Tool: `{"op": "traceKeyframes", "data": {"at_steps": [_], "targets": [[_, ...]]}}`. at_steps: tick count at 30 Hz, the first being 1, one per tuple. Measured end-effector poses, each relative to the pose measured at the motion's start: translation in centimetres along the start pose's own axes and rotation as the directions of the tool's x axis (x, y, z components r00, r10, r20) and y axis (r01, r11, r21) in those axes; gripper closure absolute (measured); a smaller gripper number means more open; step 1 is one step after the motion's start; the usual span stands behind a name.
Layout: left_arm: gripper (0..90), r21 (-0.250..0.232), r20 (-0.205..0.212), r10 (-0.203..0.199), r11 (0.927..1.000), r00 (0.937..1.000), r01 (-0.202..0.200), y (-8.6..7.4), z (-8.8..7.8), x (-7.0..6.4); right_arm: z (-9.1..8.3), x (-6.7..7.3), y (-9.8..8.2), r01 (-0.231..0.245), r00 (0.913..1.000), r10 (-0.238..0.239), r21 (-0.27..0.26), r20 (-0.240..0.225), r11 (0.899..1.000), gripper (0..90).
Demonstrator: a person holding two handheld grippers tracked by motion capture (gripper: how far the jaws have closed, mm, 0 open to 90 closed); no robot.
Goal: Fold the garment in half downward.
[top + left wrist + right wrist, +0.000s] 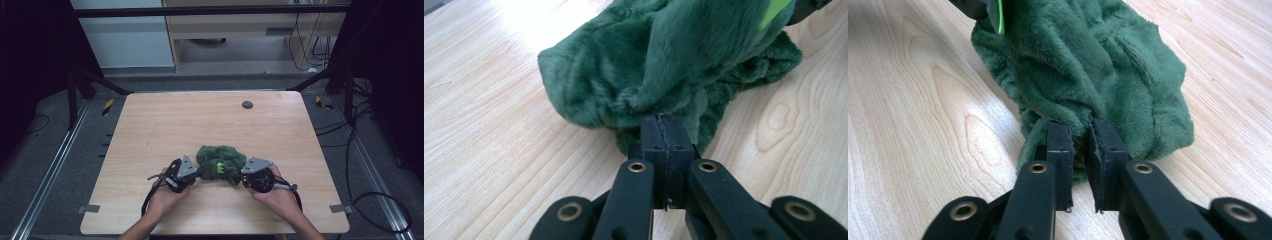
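green plush cloth (220, 164) bunched at lower centre of the table (150, 125). left gripper (662, 125) jaws pressed together on a thin fold at its edge. right gripper (1080, 131) jaws pinch a thicker fold, slight gap. risk: left bite looks shallow, fuzzy pile could slip out if both pull apart.

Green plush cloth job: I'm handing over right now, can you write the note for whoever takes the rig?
Left hand-held gripper: jaws shut on the near edge of the green plush cloth.
Right hand-held gripper: jaws pinching a fold at the cloth's other side, a narrow gap between them with fabric in it.
Cloth: bunched in a heap on the wooden table, near the front edge, between both grippers.
Done: both sides gripped.
Left: probably lift and spread the cloth out; it is crumpled, not flat.
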State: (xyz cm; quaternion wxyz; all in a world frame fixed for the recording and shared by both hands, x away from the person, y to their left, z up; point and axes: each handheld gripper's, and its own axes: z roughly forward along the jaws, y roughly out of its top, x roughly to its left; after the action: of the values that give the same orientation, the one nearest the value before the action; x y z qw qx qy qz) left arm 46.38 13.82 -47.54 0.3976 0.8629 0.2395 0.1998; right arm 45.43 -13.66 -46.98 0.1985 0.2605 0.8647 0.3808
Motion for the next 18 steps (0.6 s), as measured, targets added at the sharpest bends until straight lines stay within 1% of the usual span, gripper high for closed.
{"op": "traceKeyframes", "data": {"at_steps": [1,4,6,8,10,11,12,14,15,17,18], "targets": [[90.0,-0.006,-0.004,0.000,1.0000,1.0000,0.000,0.0,-0.1,-0.1,-0.1,0.0,0.0,-0.001,1.0000,0.001,0.002,0.006,1.000,81.8],[90.0,-0.012,0.006,-0.001,0.9999,1.0000,0.001,0.0,-0.3,-0.3,-0.3,-0.1,-0.1,-0.008,0.9999,0.008,-0.013,0.013,1.000,82.4],[90.0,-0.012,0.009,0.001,0.9999,1.0000,-0.001,-0.1,-0.3,-0.6,-0.4,0.0,-0.2,-0.001,1.0000,0.001,-0.011,0.003,1.000,81.4],[90.0,-0.014,0.009,0.005,0.9999,1.0000,-0.005,-0.2,-0.3,-0.7,-0.5,0.2,-0.5,0.015,0.9999,-0.015,-0.008,0.004,1.000,78.3],[90.0,-0.020,0.007,0.004,0.9998,1.0000,-0.004,-0.2,-0.5,-0.8,-0.5,0.3,-0.8,0.016,0.9999,-0.016,-0.007,-0.002,1.000,77.8],[90.0,-0.021,0.008,0.006,0.9998,1.0000,-0.006,-0.1,-0.6,-0.7,-0.6,0.4,-0.9,0.017,0.9999,-0.017,-0.004,-0.002,1.000,76.6],[90.0,-0.028,-0.004,0.011,0.9995,0.9999,-0.011,0.0,-0.7,-0.7,-0.6,0.5,-1.0,0.017,0.9998,-0.017,-0.004,-0.004,1.000,75.4],[89.9,-0.043,-0.014,0.021,0.9988,0.9997,-0.022,0.4,-0.9,-0.5,-0.6,0.6,-1.1,0.020,0.9997,-0.020,-0.002,-0.010,1.000,73.3],[89.3,-0.054,-0.025,0.020,0.9983,0.9995,-0.022,0.7,-0.9,-0.3,-0.6,0.7,-1.1,0.022,0.9997,-0.022,0.001,-0.006,1.000,73.0],[87.2,-0.069,-0.024,0.017,0.9975,0.9996,-0.019,1.4,-0.9,0.2,-0.6,0.7,-1.1,0.019,0.9998,-0.019,0.000,-0.006,1.000,71.7],[86.7,-0.072,-0.032,0.017,0.9972,0.9994,-0.019,1.7,-0.9,0.5,-0.7,0.6,-1.1,0.017,0.9998,-0.017,0.000,-0.002,1.000,71.2]]}}
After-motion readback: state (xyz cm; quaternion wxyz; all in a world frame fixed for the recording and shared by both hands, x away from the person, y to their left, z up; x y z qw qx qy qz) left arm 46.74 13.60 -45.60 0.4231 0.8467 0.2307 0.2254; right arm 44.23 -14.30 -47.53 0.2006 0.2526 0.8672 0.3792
